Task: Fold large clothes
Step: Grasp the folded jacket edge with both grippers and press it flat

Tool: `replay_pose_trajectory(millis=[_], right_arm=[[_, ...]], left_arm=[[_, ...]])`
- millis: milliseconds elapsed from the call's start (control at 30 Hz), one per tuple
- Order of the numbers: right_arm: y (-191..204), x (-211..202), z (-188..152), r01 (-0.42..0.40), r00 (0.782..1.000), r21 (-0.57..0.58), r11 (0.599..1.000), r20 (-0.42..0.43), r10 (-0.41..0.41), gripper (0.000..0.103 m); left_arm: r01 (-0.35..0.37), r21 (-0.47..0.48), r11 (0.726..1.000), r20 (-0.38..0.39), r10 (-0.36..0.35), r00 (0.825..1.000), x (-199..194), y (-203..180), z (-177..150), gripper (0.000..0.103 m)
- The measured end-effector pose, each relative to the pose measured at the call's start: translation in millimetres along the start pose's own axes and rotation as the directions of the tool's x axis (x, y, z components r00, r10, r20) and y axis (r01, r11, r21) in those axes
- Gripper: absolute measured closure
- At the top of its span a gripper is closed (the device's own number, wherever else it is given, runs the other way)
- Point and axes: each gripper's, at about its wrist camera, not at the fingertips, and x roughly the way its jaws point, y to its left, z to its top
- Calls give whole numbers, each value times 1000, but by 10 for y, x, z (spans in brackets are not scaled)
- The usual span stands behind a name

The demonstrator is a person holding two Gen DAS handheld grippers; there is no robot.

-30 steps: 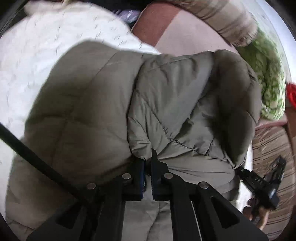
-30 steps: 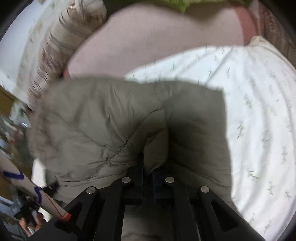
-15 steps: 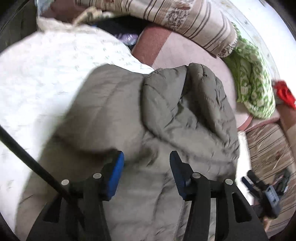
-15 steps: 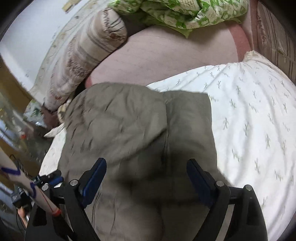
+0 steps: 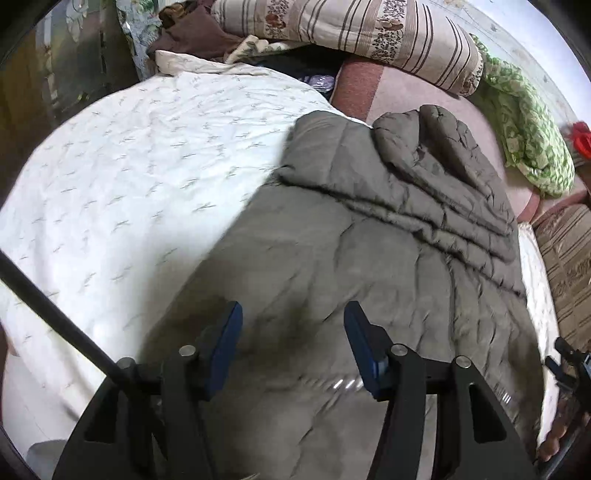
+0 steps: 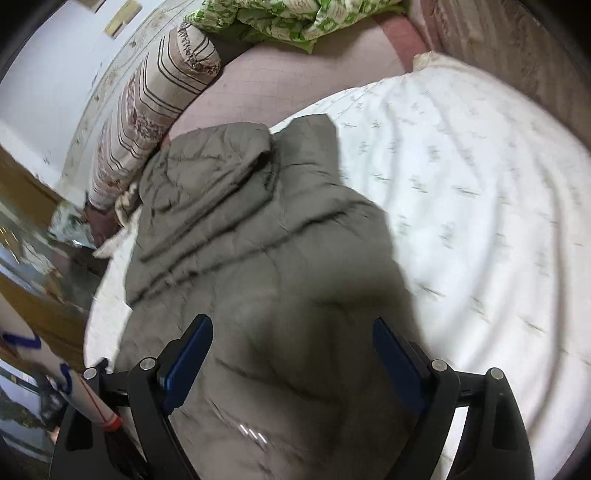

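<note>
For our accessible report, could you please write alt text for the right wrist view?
An olive quilted jacket lies partly folded on a white patterned sheet, with the open, empty right hand-held gripper above it.

Both grippers' fingers (image 5: 229, 332) released the jacket (image 5: 369, 240) and drew back.

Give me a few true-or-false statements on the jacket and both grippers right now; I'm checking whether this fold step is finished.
1. The left gripper is clamped on the olive puffer jacket. False: its jaws stand apart above the jacket, having just been opening, with nothing pinched.
2. The right gripper is open. True.
3. The jacket lies on the white patterned quilt. True.
4. The green patterned blanket covers the jacket. False: it lies apart, at the far end of the bed.
5. A striped bolster pillow lies beyond the jacket. True.
</note>
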Motion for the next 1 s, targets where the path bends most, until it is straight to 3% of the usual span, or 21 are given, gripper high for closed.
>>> replay_pose_trajectory(millis=[67,167,400,467,533,567,633,667,733,767,900,1000], right_arm=[[-65,-118,-113,46,999,-26,999,1,-46,11],[-131,-301,-201,-47,999,21,999,28,46,11],[3,-529,-522,-10,999,-2,1000,50,10,11],[-29,-569,-573,-30,999,15,999,20,30,11],[-88,-561,-560,27,999,39,999,-24,-26,11],[-124,-548,-554,60,997,47,997,-44,-58,11],[-239,-457,-525,133,986,62,989,-108,-126,11],[-306,-389,-523,142,981,82,987,-147,-129,11],[-426,-224,-566,117,965,120,986,-249,-84,12],[-452,-180,-610,101,957,128,987,-282,-61,18],[-379,-109,-728,55,934,77,996,-357,-24,21],[-262,-73,-761,63,924,8,998,-378,-55,23]], left_arm=[[-14,-8,1000,4,14,1000,-77,127,-92,45],[-46,-6,999,26,46,999,-171,214,-159,45],[-74,66,995,36,72,997,-380,193,-439,38],[-60,34,998,23,60,998,-420,285,-446,37],[-46,-16,999,-2,46,999,-415,404,-408,37],[-71,-32,997,-16,70,997,-392,447,-375,37],[-195,-2,981,-45,195,980,-312,474,-296,37],[-210,17,978,-55,210,976,-274,467,-280,37],[-177,47,983,-117,181,976,-152,453,-291,37],[-161,52,986,-138,167,976,-110,458,-313,37],[-126,83,989,-253,143,957,115,449,-471,37],[-107,118,987,-258,135,957,97,386,-521,37]])
